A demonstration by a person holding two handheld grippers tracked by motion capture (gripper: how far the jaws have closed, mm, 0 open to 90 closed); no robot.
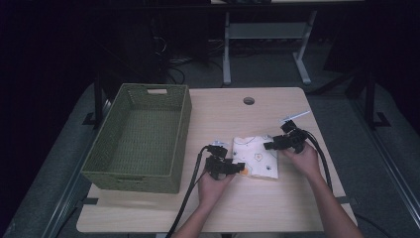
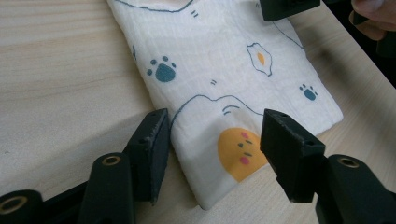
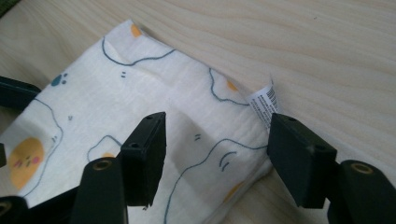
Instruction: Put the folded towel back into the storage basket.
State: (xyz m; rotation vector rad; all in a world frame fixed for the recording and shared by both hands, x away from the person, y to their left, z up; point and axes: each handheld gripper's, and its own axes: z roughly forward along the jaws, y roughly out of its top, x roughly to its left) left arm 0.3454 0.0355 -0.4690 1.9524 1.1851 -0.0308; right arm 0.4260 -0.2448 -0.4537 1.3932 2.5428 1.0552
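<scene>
On the left stands a green basket (image 1: 136, 141). My left claw (image 1: 239, 167) is spread around the near left corner of the folded cloth (image 1: 256, 156), gripping nothing yet. My right claw (image 1: 269, 146), likewise released, straddles the cloth's far right corner by its tag (image 3: 262, 102). If I pinch just the top layer, the fold may fall open on the table (image 1: 223, 208).
</scene>
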